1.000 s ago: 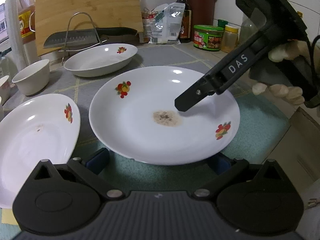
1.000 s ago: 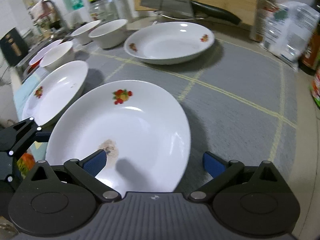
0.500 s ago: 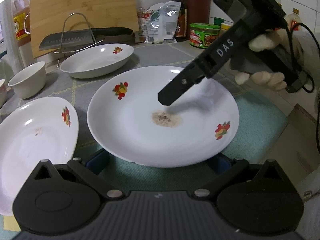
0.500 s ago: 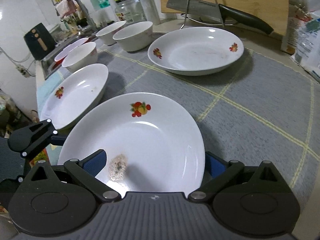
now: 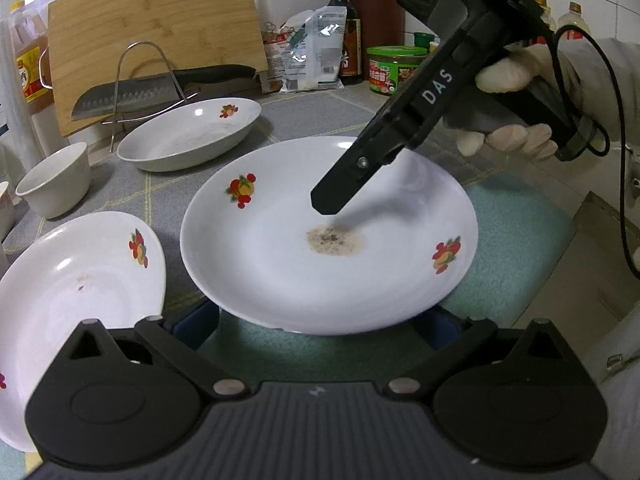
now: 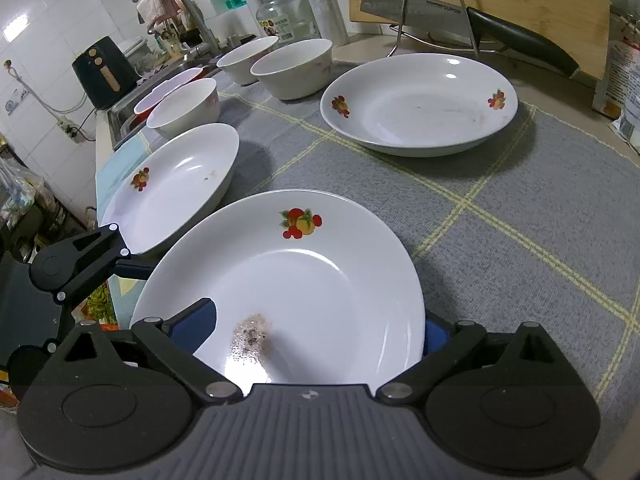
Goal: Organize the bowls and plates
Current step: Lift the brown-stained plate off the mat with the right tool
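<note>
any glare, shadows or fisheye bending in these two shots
Left wrist view: the right gripper casts a soft shadow on the soiled plate; a bright window corner blows out top left; the cutting board bows. Right wrist view: glare beside the food stain; mat lines curve.

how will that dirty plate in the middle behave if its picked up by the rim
The dirty plate looks like glazed ceramic: probably stiff, breakable, fairly heavy. Its glossy rim may slip between pads. Wide and shallow, it would likely tilt when lifted from one edge.

White plate point(image 5: 280, 276) bears red-orange fruit motifs.
</note>
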Demonstrator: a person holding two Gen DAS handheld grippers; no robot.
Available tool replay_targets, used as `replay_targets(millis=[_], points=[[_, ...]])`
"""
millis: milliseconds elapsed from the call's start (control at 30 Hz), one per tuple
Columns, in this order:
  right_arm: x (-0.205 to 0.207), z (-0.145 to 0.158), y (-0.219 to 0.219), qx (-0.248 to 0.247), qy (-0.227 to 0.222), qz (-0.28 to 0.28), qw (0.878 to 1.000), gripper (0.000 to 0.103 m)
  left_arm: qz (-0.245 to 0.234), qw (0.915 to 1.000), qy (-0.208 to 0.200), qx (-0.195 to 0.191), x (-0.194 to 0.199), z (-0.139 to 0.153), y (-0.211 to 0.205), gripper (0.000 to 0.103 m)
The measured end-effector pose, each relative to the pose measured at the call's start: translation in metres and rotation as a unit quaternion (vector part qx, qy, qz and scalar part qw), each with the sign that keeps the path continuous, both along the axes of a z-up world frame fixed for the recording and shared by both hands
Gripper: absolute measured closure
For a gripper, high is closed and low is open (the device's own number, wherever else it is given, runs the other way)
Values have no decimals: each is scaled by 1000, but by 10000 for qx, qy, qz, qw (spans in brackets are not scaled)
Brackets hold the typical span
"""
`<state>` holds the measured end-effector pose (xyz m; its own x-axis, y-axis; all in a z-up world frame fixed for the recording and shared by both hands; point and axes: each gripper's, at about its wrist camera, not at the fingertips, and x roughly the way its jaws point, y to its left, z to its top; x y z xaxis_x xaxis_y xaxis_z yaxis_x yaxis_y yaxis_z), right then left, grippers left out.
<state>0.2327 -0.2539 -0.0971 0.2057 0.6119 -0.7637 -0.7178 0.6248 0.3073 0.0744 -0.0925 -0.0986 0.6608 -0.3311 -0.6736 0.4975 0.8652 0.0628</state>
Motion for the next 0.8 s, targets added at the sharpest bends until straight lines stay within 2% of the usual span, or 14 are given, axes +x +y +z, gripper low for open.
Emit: replay_targets(millis=[433,800], points=[[-4,3,-4,-65,-6,-85,9999,6,-161,9998,123,-8,2,5,-1,2],[-4,27,-29,-14,-340,-345,9988,6,-392,9992,2,-26,17,22,-16,2]])
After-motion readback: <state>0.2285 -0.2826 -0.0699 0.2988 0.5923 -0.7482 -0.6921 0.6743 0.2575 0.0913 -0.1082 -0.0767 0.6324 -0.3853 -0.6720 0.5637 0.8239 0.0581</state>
